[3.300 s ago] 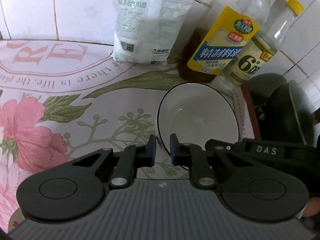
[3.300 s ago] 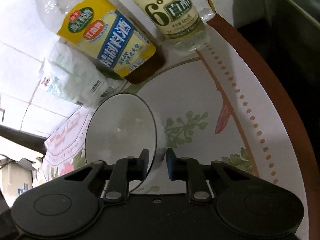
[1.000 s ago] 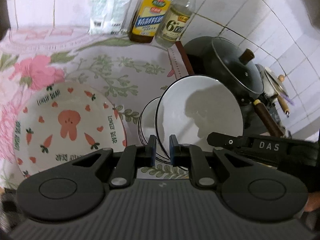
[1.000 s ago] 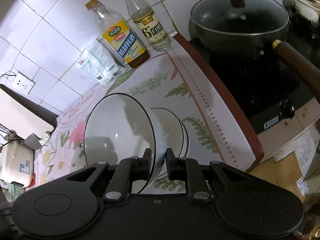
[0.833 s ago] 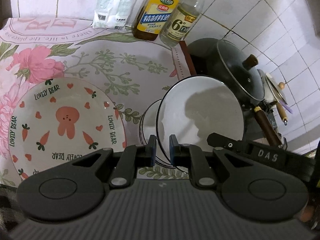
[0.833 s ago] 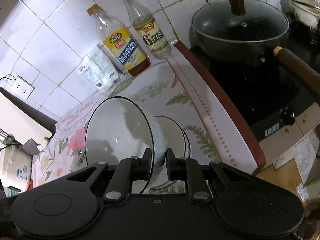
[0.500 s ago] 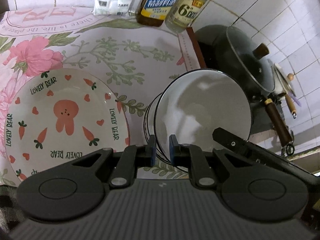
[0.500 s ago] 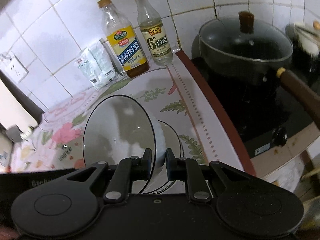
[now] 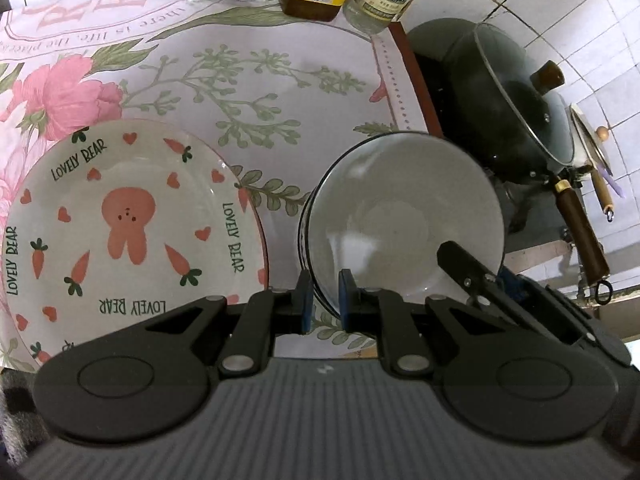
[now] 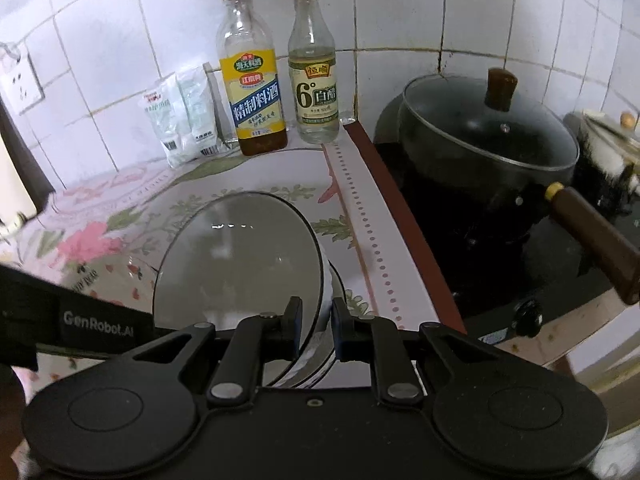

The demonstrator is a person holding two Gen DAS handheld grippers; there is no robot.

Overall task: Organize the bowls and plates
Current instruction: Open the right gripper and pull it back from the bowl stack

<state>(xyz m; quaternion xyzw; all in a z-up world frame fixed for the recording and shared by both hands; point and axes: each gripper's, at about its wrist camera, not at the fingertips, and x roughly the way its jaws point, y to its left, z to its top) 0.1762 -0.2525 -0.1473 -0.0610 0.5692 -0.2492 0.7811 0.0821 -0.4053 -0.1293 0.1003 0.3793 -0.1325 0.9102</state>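
Observation:
Both grippers hold one white bowl with a black rim (image 9: 404, 216), each on an opposite side of its rim. My left gripper (image 9: 322, 302) is shut on the near rim. My right gripper (image 10: 313, 330) is shut on the same bowl (image 10: 236, 260). The bowl sits low over other black-rimmed bowls (image 9: 305, 236) stacked under it, mostly hidden; whether it rests in them is unclear. A rabbit-and-carrot plate (image 9: 120, 232) marked "LOVELY BEAR" lies flat on the floral cloth to the left of the bowls. The right gripper's body (image 9: 472, 268) shows behind the bowl.
Two bottles (image 10: 252, 80) (image 10: 314, 76) and white packets (image 10: 180, 120) stand against the tiled wall at the back. A lidded black pot (image 10: 488, 136) with a wooden handle (image 10: 592, 236) sits on the stove to the right, past the counter's brown edge (image 10: 400, 216).
The bowl has come from the back of the counter by the bottles to the front, and over the last second dropped down onto the stack beside the rabbit plate. Both grippers stayed shut.

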